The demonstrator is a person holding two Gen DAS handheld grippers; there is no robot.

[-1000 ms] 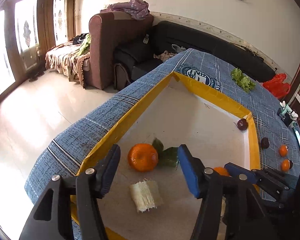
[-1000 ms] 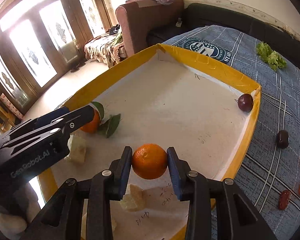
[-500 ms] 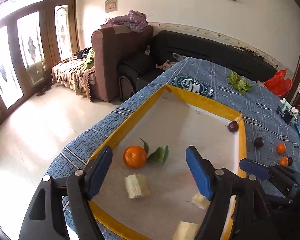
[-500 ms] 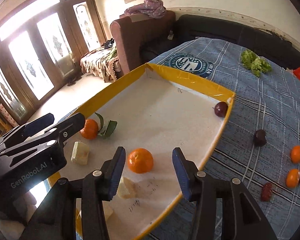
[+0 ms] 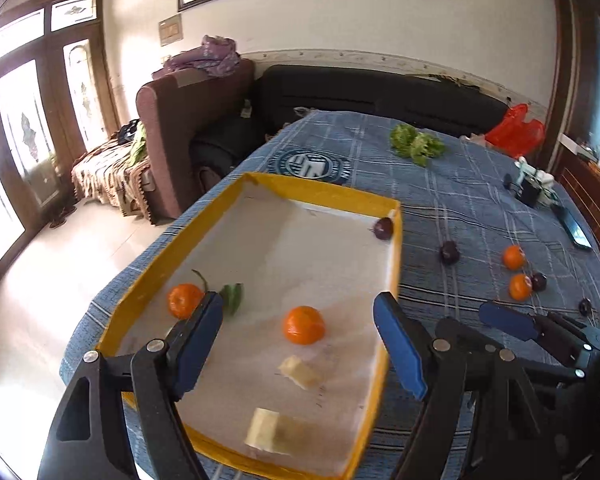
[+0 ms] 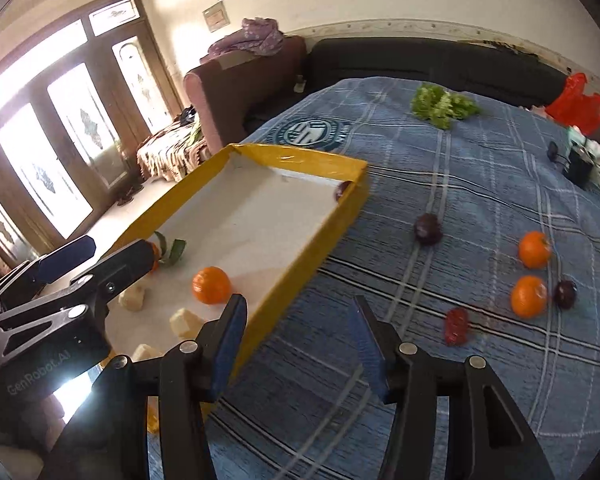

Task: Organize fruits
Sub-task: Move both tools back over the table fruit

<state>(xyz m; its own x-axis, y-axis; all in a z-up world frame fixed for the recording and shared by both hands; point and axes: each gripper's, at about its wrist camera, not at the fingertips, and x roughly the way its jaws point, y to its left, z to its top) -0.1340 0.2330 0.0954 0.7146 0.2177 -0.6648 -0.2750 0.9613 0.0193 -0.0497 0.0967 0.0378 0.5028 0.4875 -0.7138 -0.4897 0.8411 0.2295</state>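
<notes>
Left wrist: left tool [image 5: 298, 344] spread wide, nothing between the pads. It hangs over the yellow-rimmed tray [image 5: 324, 191]. In the tray: a leafy orange [image 5: 185, 300] near the left wall, a second orange [image 5: 303, 325] mid-floor, a dark plum [image 5: 383, 228] in the far right corner, plus pale chunks [image 5: 300, 371], can't tell what they are. Right tool's blue pad visible at lower right.

Right wrist: right tool [image 6: 296, 346] has its jaws opening, nothing between them, over the blue checked cloth of the bench [image 6: 460, 184] just right of the tray wall. Loose fruit on the cloth: plum [image 6: 428, 229], two oranges [image 6: 534, 249] [image 6: 528, 296], a small dark fruit [image 6: 565, 294] touching the nearer orange, a red piece [image 6: 456, 325].

Risks, my read:
- Round fruit on soft cloth: an off-centre pinch rolls it away, maybe off the bench edge.
- The nearer orange and the dark fruit touch, so a pad may knock one while closing on the other.
- The left tool sits close beside; both reaching right could collide.
- The red piece looks soft, so a hard squeeze may crush it.
</notes>
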